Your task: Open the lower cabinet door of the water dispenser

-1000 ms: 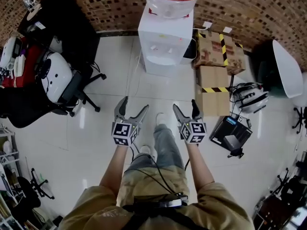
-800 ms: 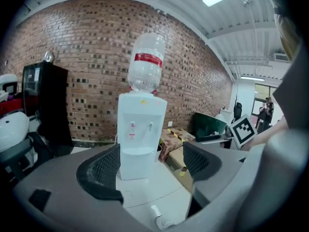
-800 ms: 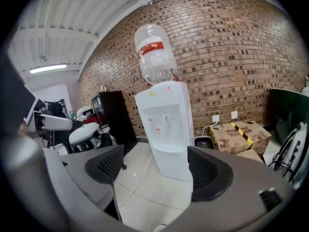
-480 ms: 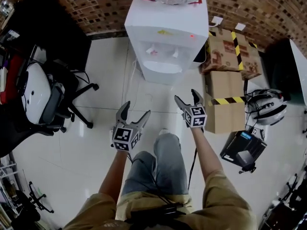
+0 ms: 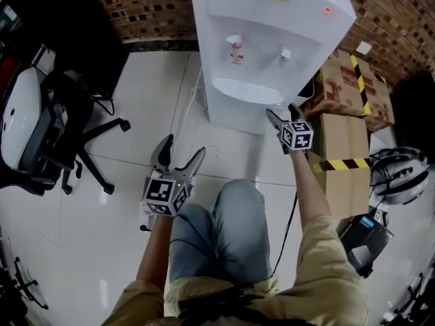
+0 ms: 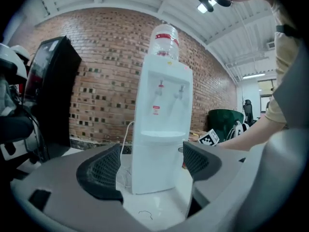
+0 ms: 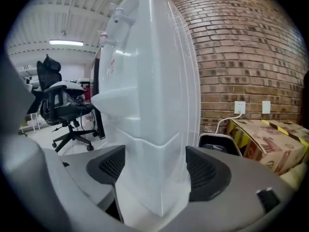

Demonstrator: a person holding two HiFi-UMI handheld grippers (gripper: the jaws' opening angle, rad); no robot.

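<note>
"Water dispenser [image 5: 268,46] and the two grippers: how are they standing?"

"Right gripper [image 5: 281,111] is hovering close at the unit's lower front corner, at five o'clock of the white body. Its jaws are standing wide but closing. The corner edge is showing between the pads [image 7: 203,170], and neither is pressing on it. Left gripper [image 5: 182,149] is hovering at seven o'clock of the dispenser, well apart from it. Its jaws are spread and holding nothing, and it is pointing over the white tiled floor [image 5: 136,114] toward the unit."

"And the door?"

"Lower cabinet door [image 6: 154,166] is looking shut, lying flush beneath the taps [image 5: 235,46]. The dispenser is standing at twelve o'clock in the head view, backing onto a brick wall [image 5: 149,5]. Cardboard boxes [image 5: 343,94] striped with yellow-and-black tape are sitting just beside it at three o'clock. A helmet [image 5: 401,175] is lying beyond them at four o'clock. A black office chair [image 5: 68,128] is standing at nine o'clock of the left gripper, well apart. The person's jeans-clad knee [image 5: 221,229] is filling six o'clock."
</note>
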